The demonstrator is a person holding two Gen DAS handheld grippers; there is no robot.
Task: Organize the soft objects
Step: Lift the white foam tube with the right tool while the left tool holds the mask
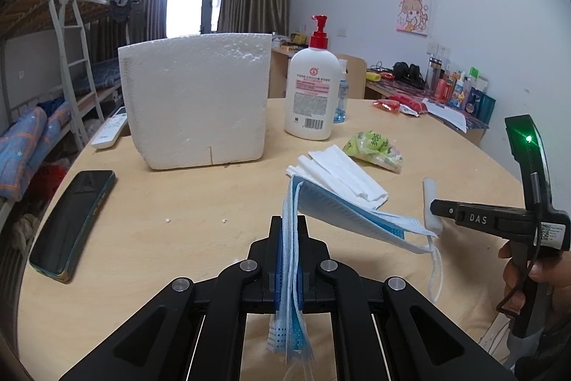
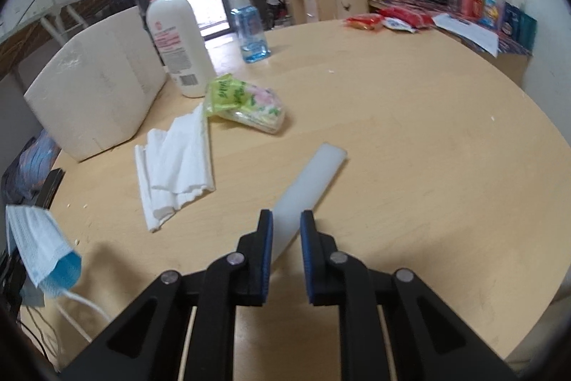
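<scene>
The round wooden table [image 2: 410, 138] fills both views; a white foam box [image 1: 196, 99] stands at its ten o'clock, a lotion bottle [image 1: 312, 88] just right of that; folded white tissues [image 2: 175, 166] lie near the centre, a green tissue packet [image 2: 246, 104] at their one o'clock; the left gripper [image 1: 289, 238] is clamped on a blue face mask [image 1: 342, 209], held off the table; the right gripper [image 2: 286, 231] pinches a white foam stick [image 2: 310, 181], jaws nearly closed.
</scene>
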